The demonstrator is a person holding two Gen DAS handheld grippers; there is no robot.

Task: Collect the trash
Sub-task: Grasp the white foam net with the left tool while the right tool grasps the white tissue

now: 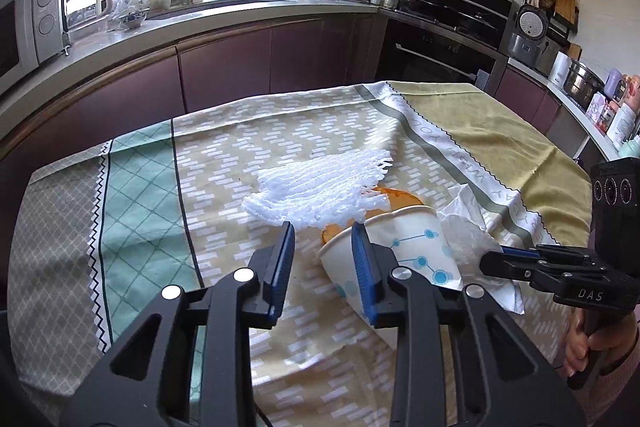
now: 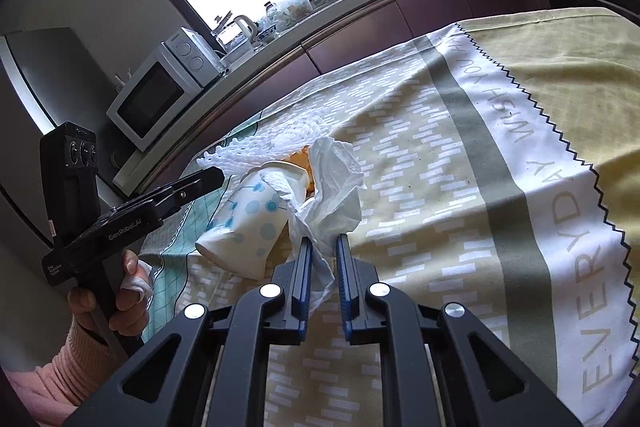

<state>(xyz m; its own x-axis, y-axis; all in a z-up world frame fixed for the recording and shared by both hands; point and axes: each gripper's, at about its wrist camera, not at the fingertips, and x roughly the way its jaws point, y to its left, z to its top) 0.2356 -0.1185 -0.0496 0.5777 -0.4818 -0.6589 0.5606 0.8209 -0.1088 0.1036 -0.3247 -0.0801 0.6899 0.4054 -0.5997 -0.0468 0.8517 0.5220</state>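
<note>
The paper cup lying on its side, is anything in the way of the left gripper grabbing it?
Nothing visible blocks it. The left gripper is open at the paper cup's rim. The white foam net lies just beyond, and the tissue drapes the cup's far side.

white paper cup [image 1: 404, 247] with blue dots, white foam net [image 1: 320, 187], yellow-green patterned tablecloth [image 1: 240, 147].

I count on the tabletop [image 1: 480, 115] — one paper cup [image 1: 404, 247], one white foam net [image 1: 320, 187], one crumpled tissue [image 2: 336, 187], one orange peel [image 1: 396, 197] — and my two tools.
</note>
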